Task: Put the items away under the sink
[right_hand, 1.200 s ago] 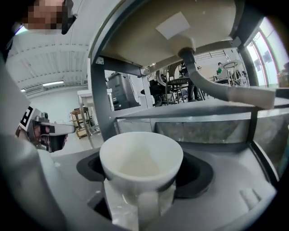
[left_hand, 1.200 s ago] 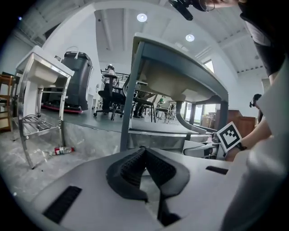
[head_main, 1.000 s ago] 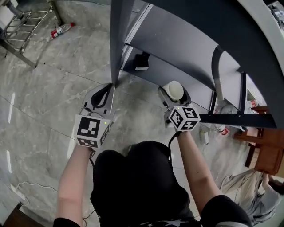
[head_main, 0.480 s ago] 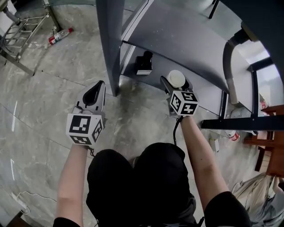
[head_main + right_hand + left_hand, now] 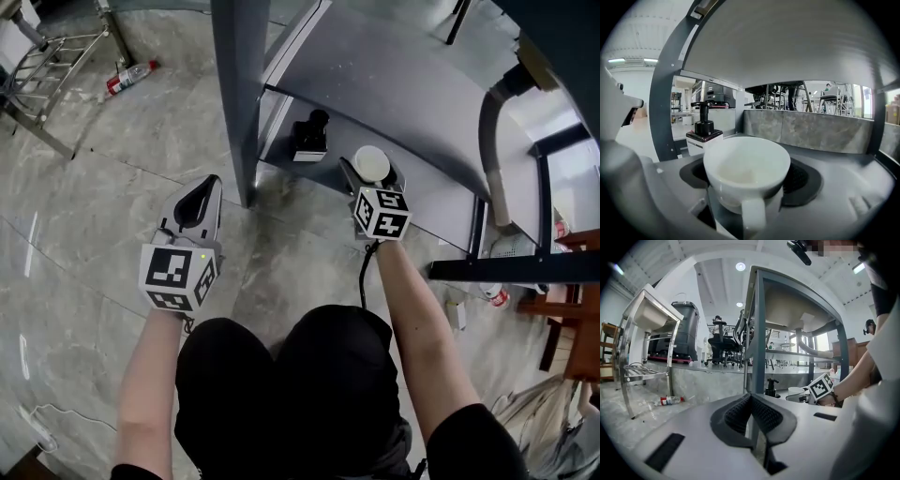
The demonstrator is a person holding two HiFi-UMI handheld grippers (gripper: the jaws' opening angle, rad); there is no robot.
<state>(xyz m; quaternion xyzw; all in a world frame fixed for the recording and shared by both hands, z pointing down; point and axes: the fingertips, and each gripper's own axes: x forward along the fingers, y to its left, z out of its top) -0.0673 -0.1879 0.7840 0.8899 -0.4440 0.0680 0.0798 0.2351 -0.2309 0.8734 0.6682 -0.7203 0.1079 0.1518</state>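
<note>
So, right now our right gripper [image 5: 373, 178] is clamped on a white cup [image 5: 746, 168], one jaw pressed against each side of the bowl. The cup sits upright with its mouth facing straight up. Its handle points back toward us along the gripper, away from the shelf. In the head view the cup hangs over the front edge of the lower shelf [image 5: 422, 202] under the sink. We honestly can't tell if the bottom touches the shelf or floats just above it.

A pump bottle [image 5: 309, 137] with a black top stands upright on that same shelf. It's near the cup on its left side, but apart from it. The grey drain hose [image 5: 492, 141] curves down farther to the right.

Our left gripper [image 5: 204, 192] has its jaws closed tip to tip with nothing between them. It hovers over the marble floor [image 5: 94, 216], just beside the grey front leg [image 5: 236, 94] of the sink frame. Off to the far left a plastic bottle [image 5: 129, 75] with a red label lies on its side on the floor, close to a metal rack [image 5: 47, 66].
</note>
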